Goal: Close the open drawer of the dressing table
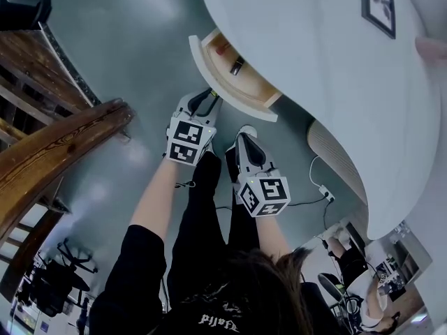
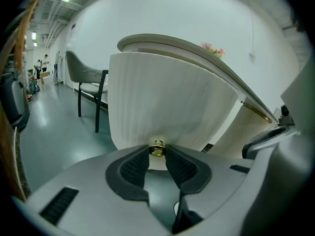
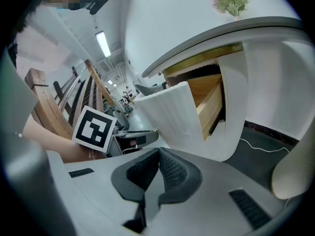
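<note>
Left gripper (image 2: 157,155) fingers pinched the brass knob (image 2: 157,148) on the drawer (image 2: 167,102) - it stood well out from under the counter (image 1: 300,40). Right gripper (image 3: 157,162) fingers were pressed together, empty, near the drawer. A straight, level push - no twisting - looked best.

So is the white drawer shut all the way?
No, the white curved-front wooden drawer sticks out from the white dressing table, showing its inside.

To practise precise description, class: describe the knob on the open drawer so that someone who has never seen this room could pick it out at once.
Start at the white dressing table and find its open drawer, pulled out, with a curved, ribbed white front. On that front sits the gold knob, held between the left gripper's pads. It is the only shiny metal piece on the white panel.
</note>
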